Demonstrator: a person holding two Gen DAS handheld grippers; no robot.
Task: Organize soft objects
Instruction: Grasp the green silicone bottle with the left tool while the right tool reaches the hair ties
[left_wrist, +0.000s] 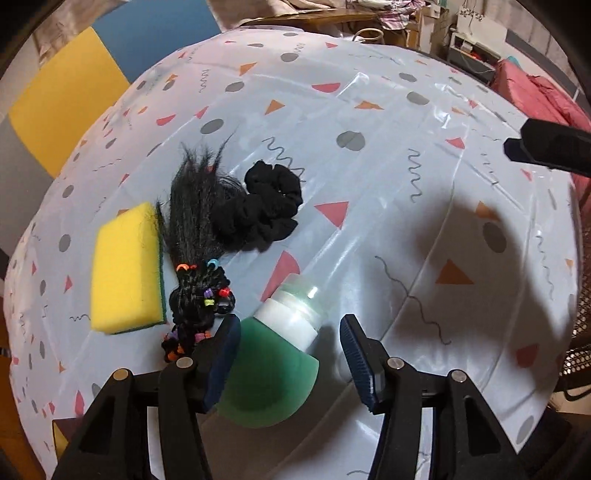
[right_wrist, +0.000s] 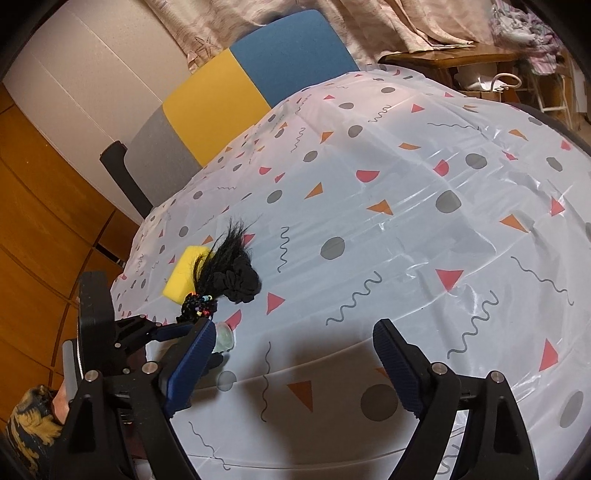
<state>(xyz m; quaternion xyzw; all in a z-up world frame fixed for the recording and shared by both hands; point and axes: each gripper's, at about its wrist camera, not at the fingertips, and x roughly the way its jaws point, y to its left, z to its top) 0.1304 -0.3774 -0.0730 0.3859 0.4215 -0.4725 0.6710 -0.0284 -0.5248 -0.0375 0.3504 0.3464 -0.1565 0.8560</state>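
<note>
A green squeeze bottle (left_wrist: 273, 369) with a white collar and clear cap lies on the patterned tablecloth (left_wrist: 388, 184), between the fingers of my open left gripper (left_wrist: 291, 358); I cannot tell whether the left pad touches it. Beyond it lie a black braided hairpiece (left_wrist: 195, 258) with coloured beads, a black scrunchie (left_wrist: 266, 203) and a yellow sponge (left_wrist: 125, 269) with a green underside, close together. My right gripper (right_wrist: 295, 350) is open and empty above the cloth. The right wrist view shows the sponge (right_wrist: 184, 273), hairpiece (right_wrist: 218, 273), scrunchie (right_wrist: 243, 280), bottle cap (right_wrist: 223, 338) and left gripper (right_wrist: 184, 328).
The right gripper's tip (left_wrist: 546, 147) shows at the right edge of the left wrist view. A chair (right_wrist: 236, 96) with grey, yellow and blue panels stands behind the table. A red fabric heap (left_wrist: 535, 96) and a cluttered wooden desk (right_wrist: 461, 59) lie beyond the far edge.
</note>
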